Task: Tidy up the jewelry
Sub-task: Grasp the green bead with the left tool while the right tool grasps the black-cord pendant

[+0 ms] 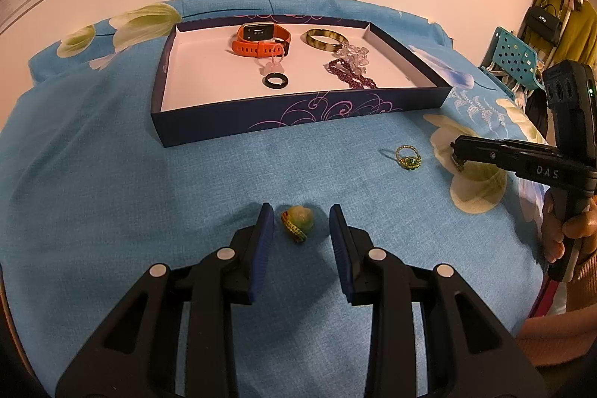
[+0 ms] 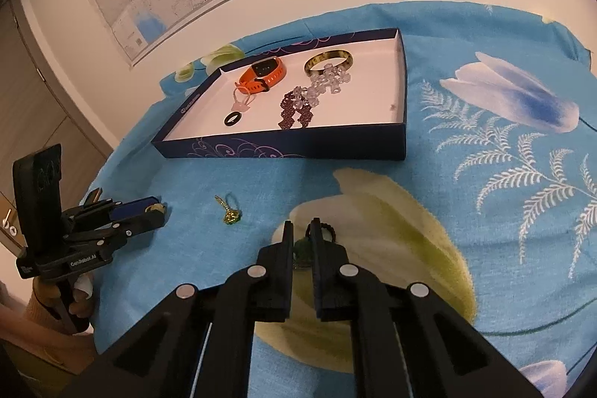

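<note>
Right wrist view: the right hand-held gripper (image 2: pixel 301 230) is seen clamped on a small dark green pendant (image 2: pixel 300 254) whose dark cord (image 2: pixel 328 230) loops out beside the pads, low over the flowered blue cloth (image 2: pixel 485 36), so the step in hand is judged to be the pick-up of this piece. The left hand-held gripper (image 1: pixel 301 216) is held with its pads apart around a green-and-yellow ring (image 1: pixel 297 222) lying on the cloth, not yet pinched. Next, a lift and a carry over the near wall of the blue box (image 2: pixel 283 148) are judged necessary, with release on bare floor clear of the orange watch (image 2: pixel 263 72) and beads (image 2: pixel 296 110); a gold ring (image 2: pixel 228 211) remains on the cloth.
</note>
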